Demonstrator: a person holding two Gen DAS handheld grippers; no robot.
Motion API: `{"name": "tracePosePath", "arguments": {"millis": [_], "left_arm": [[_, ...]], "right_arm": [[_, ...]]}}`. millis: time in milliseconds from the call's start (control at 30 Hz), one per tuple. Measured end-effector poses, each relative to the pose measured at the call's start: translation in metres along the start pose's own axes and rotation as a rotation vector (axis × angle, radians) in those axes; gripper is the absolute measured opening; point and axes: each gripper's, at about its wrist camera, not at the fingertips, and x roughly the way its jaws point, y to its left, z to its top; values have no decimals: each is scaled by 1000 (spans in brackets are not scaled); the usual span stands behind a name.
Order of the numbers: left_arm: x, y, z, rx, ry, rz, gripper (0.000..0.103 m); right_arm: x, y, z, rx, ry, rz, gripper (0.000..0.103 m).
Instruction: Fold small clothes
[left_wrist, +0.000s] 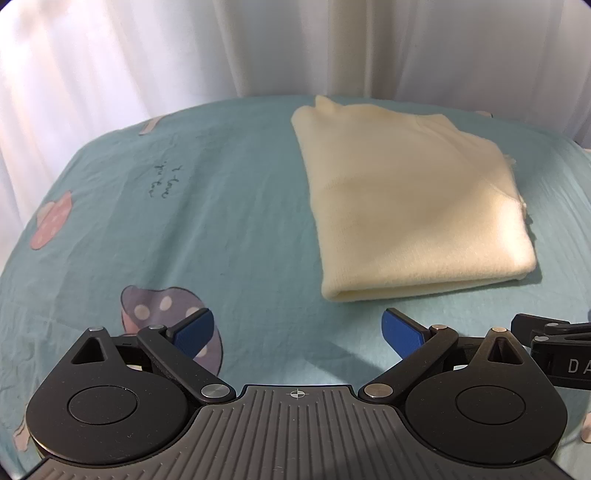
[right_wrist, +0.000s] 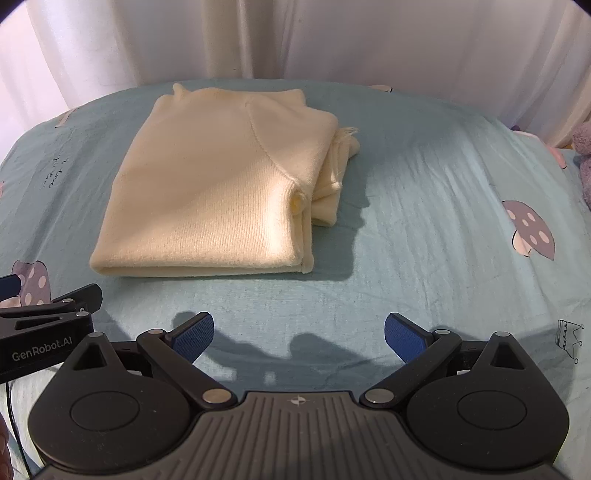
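1. We note white pleated curtains (left_wrist: 110, 55) hanging behind the far edge of the bed, across both views.
2. We find a pale teal cotton bedsheet (left_wrist: 229, 206) printed with spotted mushrooms and small handwriting, lightly creased throughout.
3. We observe the left gripper (left_wrist: 297, 330), black with blue ribbed pads, held above the sheet near its front edge; its jaws are spread wide and grasp nothing.
4. We record the cream knitted sweater (right_wrist: 214, 184) lying folded into a thick rectangle on the sheet, toward the far side. The folded edge faces the grippers; on the sweater's right side, layered loose edges and a ribbed cuff stick out.
5. We observe the right gripper (right_wrist: 299, 332), of matching build, just beside the left one, likewise released and empty. Both grippers sit apart from the sweater, touching none of it.
6. We note a purple plush object (right_wrist: 583, 155) at the far right edge, partly cut off.
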Motion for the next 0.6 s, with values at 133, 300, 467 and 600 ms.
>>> {"name": "tracePosePath", "arguments": {"millis": [133,300,467,600], "left_arm": [[-1,-2,0,7,1,-5,100],[-1,-2,0,6,-1,-9,101],[-1,-1,0,3,1,-12,101],[-1,-1,1,8,0,-11,100]], "right_arm": [[-2,1,0,-11,-10,-21,99],[-3,1,3,-15,-7,-14,99],[-3,0,4,-17,-12,-21,99],[-4,0,5,-14,-9,-18,99]]}}
